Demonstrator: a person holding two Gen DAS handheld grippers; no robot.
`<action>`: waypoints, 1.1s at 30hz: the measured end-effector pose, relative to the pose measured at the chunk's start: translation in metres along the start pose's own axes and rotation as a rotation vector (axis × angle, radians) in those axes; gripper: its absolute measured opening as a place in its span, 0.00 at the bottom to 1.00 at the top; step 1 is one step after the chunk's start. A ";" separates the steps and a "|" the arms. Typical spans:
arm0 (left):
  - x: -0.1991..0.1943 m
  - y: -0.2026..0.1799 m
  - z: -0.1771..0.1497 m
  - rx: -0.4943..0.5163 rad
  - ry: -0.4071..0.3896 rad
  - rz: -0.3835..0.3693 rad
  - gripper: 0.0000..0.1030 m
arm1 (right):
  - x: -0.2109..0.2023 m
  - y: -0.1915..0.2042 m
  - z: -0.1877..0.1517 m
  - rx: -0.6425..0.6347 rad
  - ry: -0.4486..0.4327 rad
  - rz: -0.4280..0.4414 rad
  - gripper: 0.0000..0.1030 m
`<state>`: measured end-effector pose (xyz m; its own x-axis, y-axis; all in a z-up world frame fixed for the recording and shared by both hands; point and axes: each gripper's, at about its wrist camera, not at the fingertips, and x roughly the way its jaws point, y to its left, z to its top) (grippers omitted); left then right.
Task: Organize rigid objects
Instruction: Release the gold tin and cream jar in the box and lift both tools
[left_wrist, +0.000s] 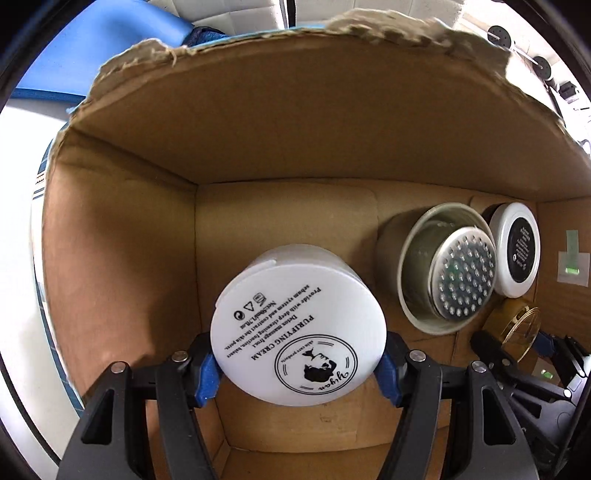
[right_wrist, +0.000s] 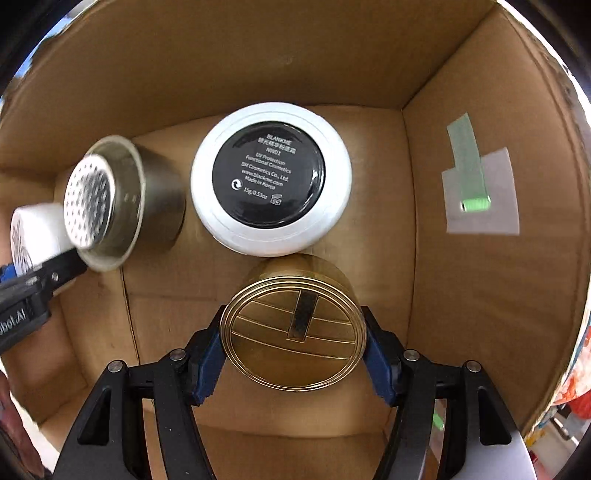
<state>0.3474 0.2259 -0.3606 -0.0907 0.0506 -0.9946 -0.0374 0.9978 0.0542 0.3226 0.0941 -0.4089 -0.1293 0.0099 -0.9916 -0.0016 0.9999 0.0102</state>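
Note:
Both grippers reach down into a cardboard box (left_wrist: 122, 236). My left gripper (left_wrist: 297, 363) is shut on a white cream jar (left_wrist: 295, 332), its printed base facing the camera, low over the box floor at the left. My right gripper (right_wrist: 293, 350) is shut on a gold round tin (right_wrist: 293, 332), close in front of a white jar with a black base (right_wrist: 269, 177) that rests on the floor. In the left wrist view the gold tin (left_wrist: 517, 328) and the right gripper (left_wrist: 524, 347) show at the right. The white cream jar (right_wrist: 35, 232) appears at the left edge of the right wrist view.
A metal cup with a perforated disc inside (left_wrist: 439, 269) lies on its side between the two held jars, next to the white jar with a black base (left_wrist: 517, 254). A white label with green tape (right_wrist: 480, 192) sticks to the box's right wall (right_wrist: 498, 295). Blue fabric (left_wrist: 110, 48) lies outside.

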 end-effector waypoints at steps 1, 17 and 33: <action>0.001 0.000 0.001 -0.001 0.001 0.000 0.63 | 0.000 0.001 0.002 0.001 -0.006 -0.008 0.66; -0.002 0.003 -0.008 -0.030 0.011 -0.012 0.68 | 0.012 0.006 0.041 0.012 0.037 -0.045 0.69; -0.074 0.008 -0.079 -0.094 -0.109 -0.071 1.00 | -0.047 -0.003 -0.003 -0.029 -0.021 0.050 1.00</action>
<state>0.2756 0.2266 -0.2795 0.0236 -0.0107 -0.9997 -0.1329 0.9910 -0.0138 0.3256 0.0908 -0.3619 -0.1089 0.0607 -0.9922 -0.0243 0.9977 0.0637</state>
